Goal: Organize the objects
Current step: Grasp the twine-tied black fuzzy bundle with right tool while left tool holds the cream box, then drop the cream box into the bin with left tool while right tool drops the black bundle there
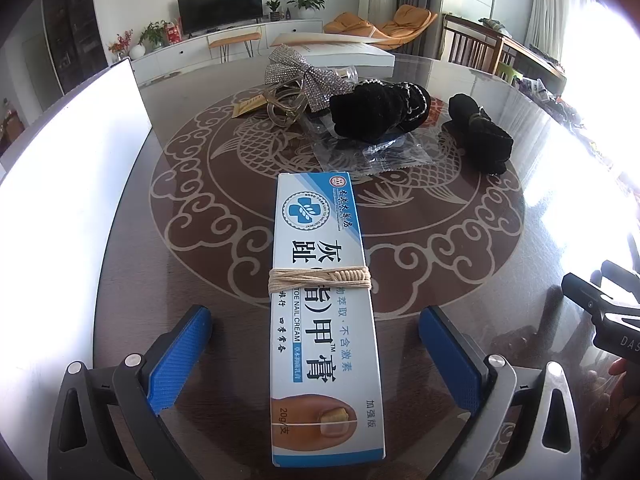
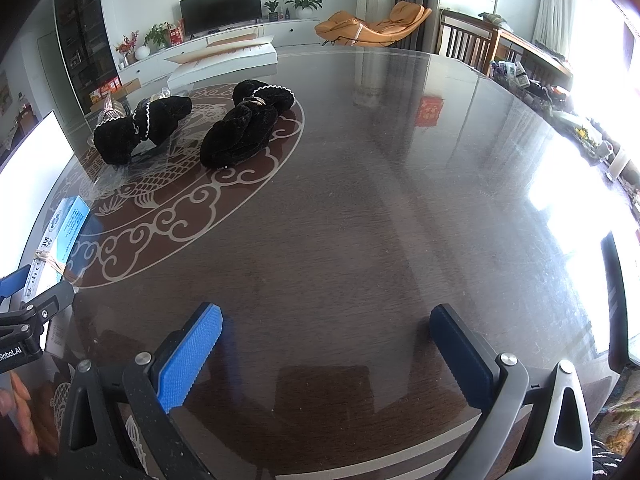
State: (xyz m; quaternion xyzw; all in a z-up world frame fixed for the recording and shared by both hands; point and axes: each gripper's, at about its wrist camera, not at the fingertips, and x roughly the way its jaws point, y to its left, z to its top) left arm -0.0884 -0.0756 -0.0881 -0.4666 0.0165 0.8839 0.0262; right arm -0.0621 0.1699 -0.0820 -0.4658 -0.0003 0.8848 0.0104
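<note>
A long white-and-blue nail cream box (image 1: 320, 304), bound with beige string, lies flat on the glass table between the blue pads of my left gripper (image 1: 316, 344). The jaws stand wide open and neither pad touches the box. Beyond it lie a black velvet hair piece (image 1: 380, 110), a second black one (image 1: 480, 136), a rhinestone bow (image 1: 308, 74), a gold clip (image 1: 284, 106) and clear plastic packets (image 1: 376, 154). My right gripper (image 2: 326, 344) hangs open over bare table with nothing between its fingers. The box (image 2: 66, 228) shows at the left edge of the right wrist view, the black hair pieces (image 2: 240, 128) farther back.
A white board (image 1: 72, 168) stands along the table's left side. A flat white box (image 1: 340, 50) lies at the far edge. The round glass table (image 2: 400, 200) carries a fish pattern at its centre. Chairs and a cluttered sideboard stand to the right.
</note>
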